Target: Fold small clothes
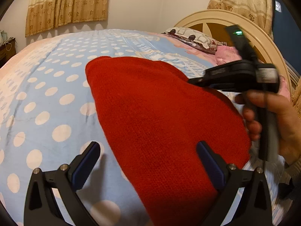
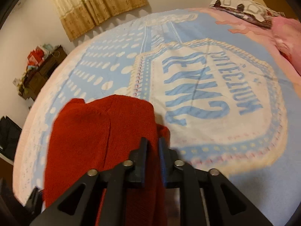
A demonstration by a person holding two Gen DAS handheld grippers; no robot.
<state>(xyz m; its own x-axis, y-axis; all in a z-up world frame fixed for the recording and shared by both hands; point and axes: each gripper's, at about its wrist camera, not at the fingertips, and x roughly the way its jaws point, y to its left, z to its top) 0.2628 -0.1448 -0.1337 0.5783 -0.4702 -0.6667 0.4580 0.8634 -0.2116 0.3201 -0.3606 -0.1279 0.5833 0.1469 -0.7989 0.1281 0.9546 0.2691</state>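
**One red knit, two tools, and a right-hand edge that decides it**

Both my tools sit at the near end of the red knit garment (image 1: 154,116), which lies on the bed (image 1: 47,101) with its long axis running away from me toward the far side. My left tool (image 1: 148,162) is spread wide and grips nothing — one finger over the blanket, the other over the cloth. My right tool (image 2: 152,146) is closer to the work: its jaws are narrowly parted with the garment's right edge between them, though blur keeps me from telling whether the pads truly press. I judge the coming fold turns on that edge. The garment's near hem is cut off below both views — and its sleeves, if any, I cannot make out.
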